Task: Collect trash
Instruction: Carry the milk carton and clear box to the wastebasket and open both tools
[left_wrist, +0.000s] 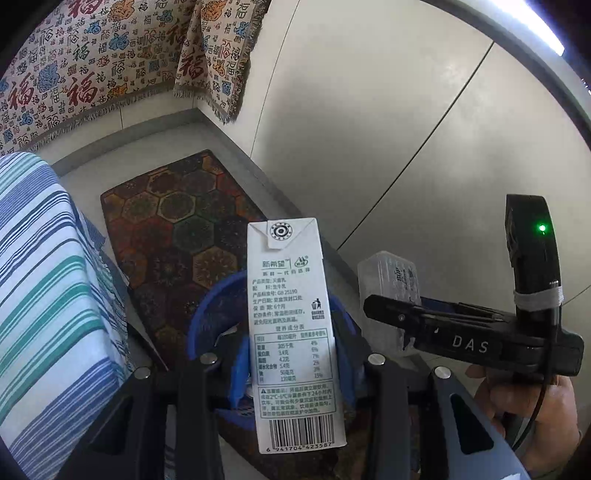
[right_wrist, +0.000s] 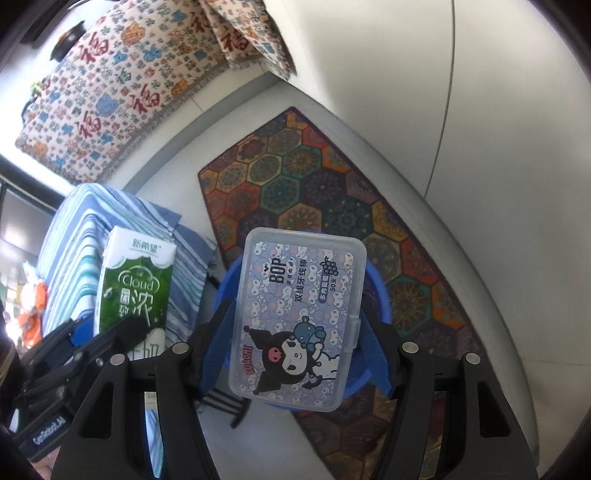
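Above the blue bin (right_wrist: 380, 291), left gripper (left_wrist: 291, 354) clamping milk carton (left_wrist: 291, 332), right gripper (right_wrist: 295, 332) clamping floss box (right_wrist: 299, 317).

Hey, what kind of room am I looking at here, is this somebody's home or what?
Probably a home, maybe a living room or bedroom corner. A fringed throw printed with characters drapes over furniture, a hexagon-patterned rug lies on the pale tiled floor, and striped fabric covers something nearby.

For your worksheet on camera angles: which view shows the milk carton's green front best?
The right wrist view: the milk carton turns its green front to that camera. The left wrist view shows only its white printed back, gripped between the left gripper's fingers.
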